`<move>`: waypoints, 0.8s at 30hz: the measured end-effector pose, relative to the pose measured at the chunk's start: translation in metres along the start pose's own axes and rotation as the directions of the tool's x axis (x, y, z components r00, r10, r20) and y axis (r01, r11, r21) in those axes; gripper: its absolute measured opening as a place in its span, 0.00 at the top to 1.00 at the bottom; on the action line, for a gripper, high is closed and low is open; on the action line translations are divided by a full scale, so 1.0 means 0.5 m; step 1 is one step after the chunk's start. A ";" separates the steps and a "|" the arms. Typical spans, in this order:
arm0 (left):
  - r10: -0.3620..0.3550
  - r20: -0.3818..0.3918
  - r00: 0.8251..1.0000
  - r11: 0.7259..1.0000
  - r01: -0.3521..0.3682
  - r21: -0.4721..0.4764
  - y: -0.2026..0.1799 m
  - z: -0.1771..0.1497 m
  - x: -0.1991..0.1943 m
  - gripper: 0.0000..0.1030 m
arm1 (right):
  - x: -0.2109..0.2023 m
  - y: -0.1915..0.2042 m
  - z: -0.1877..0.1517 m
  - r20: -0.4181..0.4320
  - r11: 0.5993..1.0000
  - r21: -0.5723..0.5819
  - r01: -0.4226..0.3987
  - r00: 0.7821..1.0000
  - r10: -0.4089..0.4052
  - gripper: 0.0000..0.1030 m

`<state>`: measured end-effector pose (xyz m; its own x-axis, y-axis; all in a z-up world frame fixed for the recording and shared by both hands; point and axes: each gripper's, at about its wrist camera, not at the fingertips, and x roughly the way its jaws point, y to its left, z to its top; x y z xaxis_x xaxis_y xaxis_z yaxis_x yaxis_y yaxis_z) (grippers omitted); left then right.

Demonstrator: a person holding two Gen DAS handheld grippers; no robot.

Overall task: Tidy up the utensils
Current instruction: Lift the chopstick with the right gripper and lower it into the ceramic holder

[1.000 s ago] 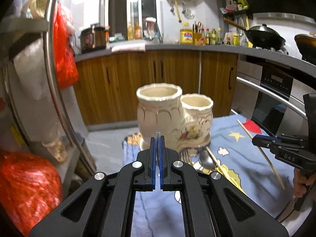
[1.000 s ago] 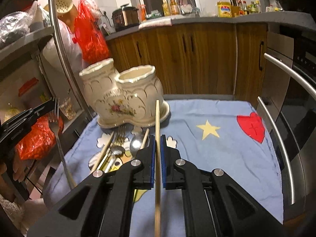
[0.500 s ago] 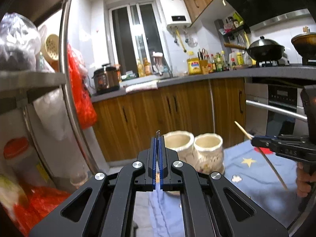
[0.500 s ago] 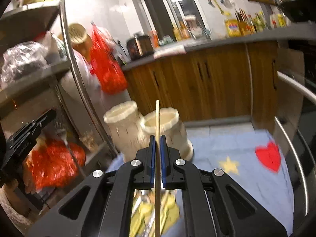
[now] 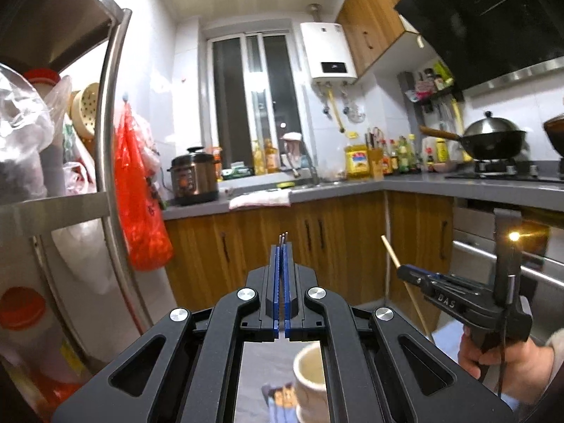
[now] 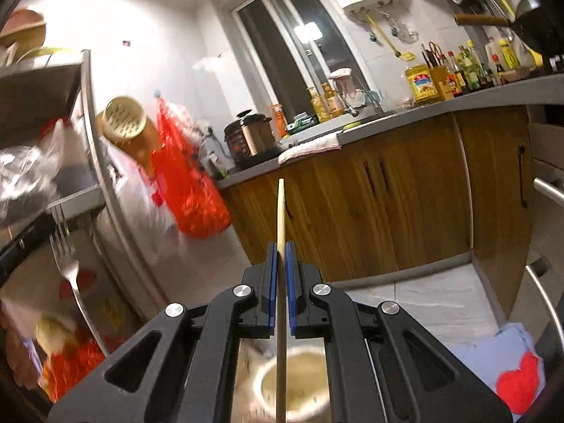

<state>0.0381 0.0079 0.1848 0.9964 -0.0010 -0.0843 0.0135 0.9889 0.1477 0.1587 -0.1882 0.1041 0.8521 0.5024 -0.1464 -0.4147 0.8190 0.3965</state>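
My left gripper (image 5: 282,246) is shut on a metal fork; only its tine tips (image 5: 283,236) poke out above the blue pads. The fork (image 6: 70,271) shows whole at the left of the right wrist view, tines up. My right gripper (image 6: 281,246) is shut on a wooden chopstick (image 6: 281,211) that stands upright; it also shows in the left wrist view (image 5: 405,282). The cream ceramic utensil holder (image 6: 299,384) lies below both grippers, its mouth (image 5: 310,370) open upward. The chopstick's lower end hangs over the holder's mouth.
A blue cloth with a red heart (image 6: 521,377) covers the table at the lower right. A steel rack (image 5: 109,176) with bags stands at the left. Wooden cabinets (image 5: 335,239) and a counter lie ahead. An oven handle (image 6: 548,190) is at the right.
Both grippers have risen and tilted upward. The holder has dropped from the middle of the views to the bottom edge. The fork and chopstick stay gripped.
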 end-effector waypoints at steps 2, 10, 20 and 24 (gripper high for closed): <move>0.032 0.003 0.999 0.999 -0.032 0.001 0.000 0.003 0.027 0.98 | 0.019 -0.014 0.008 0.016 0.999 0.033 0.000 1.000 0.000 0.95; 0.136 0.001 0.991 0.988 -0.136 0.071 -0.019 -0.036 0.085 0.98 | 0.077 -0.042 -0.004 0.050 0.998 0.041 0.055 0.997 -0.057 0.95; 0.148 -0.031 0.988 0.984 -0.144 0.107 -0.033 -0.087 0.104 0.98 | 0.102 -0.059 -0.074 -0.041 0.994 -0.025 0.110 0.993 -0.111 0.95; 0.132 -0.052 0.990 0.986 -0.126 0.108 -0.037 -0.105 0.103 0.98 | 0.081 -0.036 -0.101 -0.044 0.990 -0.106 0.097 0.994 -0.102 0.95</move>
<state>0.0848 -0.0028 0.1260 0.9837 0.1377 -0.1153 -0.1036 0.9594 0.2623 0.1847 -0.1684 0.0454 0.8749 0.4282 -0.2261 -0.3620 0.8885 0.2819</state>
